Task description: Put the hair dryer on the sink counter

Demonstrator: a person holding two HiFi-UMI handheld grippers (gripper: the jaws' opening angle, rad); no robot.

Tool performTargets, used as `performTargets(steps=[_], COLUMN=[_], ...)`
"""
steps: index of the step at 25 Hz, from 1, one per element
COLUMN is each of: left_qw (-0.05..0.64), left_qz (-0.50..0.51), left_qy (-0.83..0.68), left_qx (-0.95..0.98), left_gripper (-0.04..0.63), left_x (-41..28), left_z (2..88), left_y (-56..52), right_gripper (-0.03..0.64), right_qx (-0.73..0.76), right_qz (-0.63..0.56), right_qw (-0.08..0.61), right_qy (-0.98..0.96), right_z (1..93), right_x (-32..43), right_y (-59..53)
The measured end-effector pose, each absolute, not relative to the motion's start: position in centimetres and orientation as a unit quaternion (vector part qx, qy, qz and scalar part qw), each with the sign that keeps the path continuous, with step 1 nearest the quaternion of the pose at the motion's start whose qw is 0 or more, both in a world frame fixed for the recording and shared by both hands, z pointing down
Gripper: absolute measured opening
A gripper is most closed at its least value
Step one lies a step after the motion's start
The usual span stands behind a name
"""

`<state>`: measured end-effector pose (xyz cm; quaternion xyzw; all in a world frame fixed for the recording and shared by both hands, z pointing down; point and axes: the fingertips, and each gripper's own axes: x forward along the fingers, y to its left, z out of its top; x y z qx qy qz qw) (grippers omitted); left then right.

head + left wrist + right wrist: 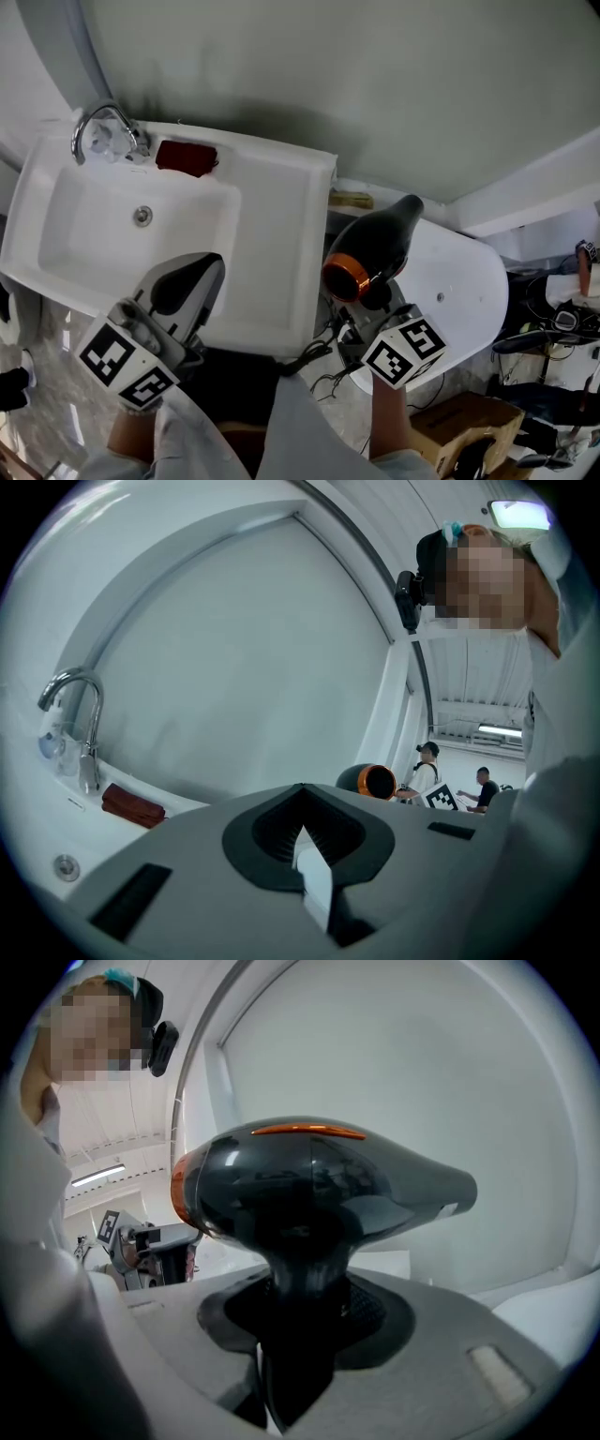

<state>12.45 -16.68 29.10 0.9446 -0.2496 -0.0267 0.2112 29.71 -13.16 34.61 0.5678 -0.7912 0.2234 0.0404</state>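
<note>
The right gripper [302, 1335] is clamped on the handle of the black hair dryer [319, 1190], which is held in the air just beside the right edge of the white sink counter [281, 234]. The carry is judged unfinished. A move left over the counter's flat part is called for, then a lowering. A glossy body with an orange ring at its wide end is seen. The left gripper [192, 281] is held with jaws together, empty.

Right gripper [305, 1326]: grey jaws with dark pads clamped on the handle of a glossy black hair dryer [319, 1185] with an orange rear ring and orange top stripe. Dryer body sits above the jaws, nozzle pointing right. Left of the dryer, farther back: left gripper [141, 1241]. Plain pale wall [450, 1072] behind the dryer.
</note>
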Motion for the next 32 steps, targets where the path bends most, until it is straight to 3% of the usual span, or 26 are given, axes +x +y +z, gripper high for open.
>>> performTargets(steps=[11,18,32], left_qw=[0.219,0.223,0.224], left_qz=[-0.021,-0.018,-0.024], left_qy=[-0.287,-0.299,-0.262], left_qx=[0.932,0.928,0.939], left_gripper=[0.003,0.003,0.003], left_x=[12.1,12.1,13.7], left_z=[30.0,30.5,30.1], left_y=[-16.7,-16.7,-15.6], right_gripper=[0.161,0.161,0.160], right_qx=[0.513,0.493,0.508], right_qz=[0.248,0.268,0.231], right_qw=[0.104,0.109,0.095], right_qy=[-0.815,-0.821,-0.824], right_z=[38.9,40.8,33.8], right_x=[29.1,29.0,28.8], right_y=[-16.2,-17.5,-13.8])
